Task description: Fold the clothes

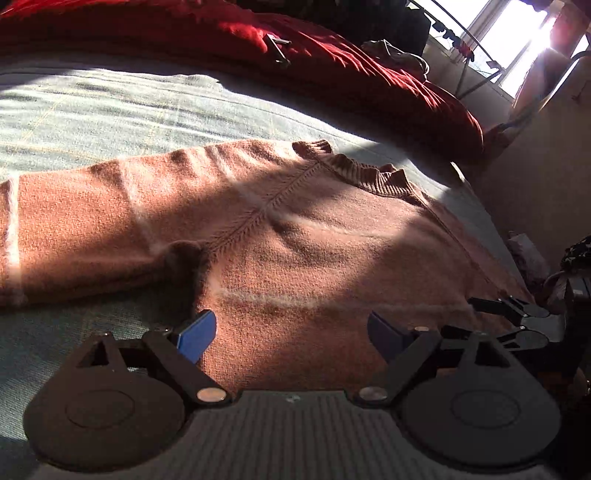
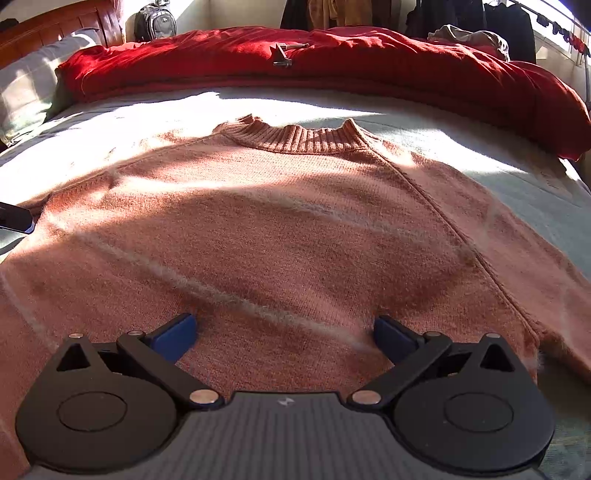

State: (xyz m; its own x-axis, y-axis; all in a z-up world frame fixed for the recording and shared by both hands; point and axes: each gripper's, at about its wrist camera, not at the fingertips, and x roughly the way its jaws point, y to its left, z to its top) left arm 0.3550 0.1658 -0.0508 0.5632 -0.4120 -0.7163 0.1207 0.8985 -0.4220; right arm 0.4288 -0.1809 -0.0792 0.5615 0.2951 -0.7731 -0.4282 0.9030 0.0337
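A salmon-pink knitted sweater (image 2: pixel 295 229) lies flat, front up, on a pale green bed cover (image 2: pixel 480 136), its ribbed collar (image 2: pixel 295 142) at the far side. In the left wrist view the sweater (image 1: pixel 295 236) spreads ahead, with one sleeve (image 1: pixel 66 229) stretched out to the left and the collar (image 1: pixel 369 175) at upper right. My left gripper (image 1: pixel 291 338) is open just above the sweater's body near the armpit, nothing between its blue pads. My right gripper (image 2: pixel 284 338) is open over the lower chest, also with nothing between its pads.
A red duvet (image 2: pixel 332 62) is bunched along the far side of the bed with a small metal object (image 2: pixel 282 55) on it. A pillow (image 2: pixel 26 85) and wooden headboard (image 2: pixel 55 29) lie far left. The bed's right edge (image 1: pixel 491 221) drops toward a wall and sunlit window (image 1: pixel 509 33).
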